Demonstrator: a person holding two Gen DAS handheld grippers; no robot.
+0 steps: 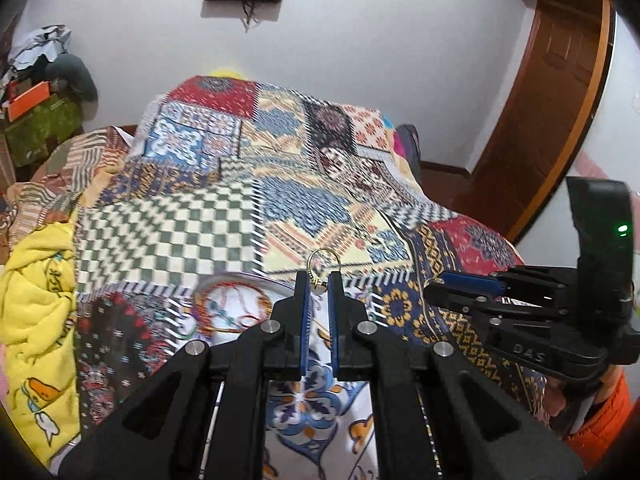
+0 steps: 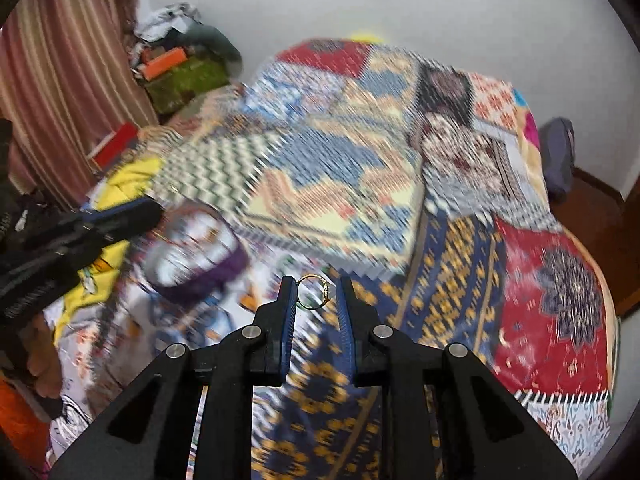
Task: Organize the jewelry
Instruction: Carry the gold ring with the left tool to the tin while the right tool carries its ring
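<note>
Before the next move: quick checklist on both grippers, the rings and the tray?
1. Left gripper holds a gold ring: ok, the ring is pinched at the fingertips with its band standing above them.
2. Right gripper holds a second gold ring: cannot tell, the ring sits between the fingertips against one pad, a gap shows on the other side.
3. Grippers apart from each other: ok, the left view shows open bedspread between them.
4. Tray with bangles in view: ok, below left of the left fingertips.
5. Free spot in the tray: cannot tell, blurred.
</note>
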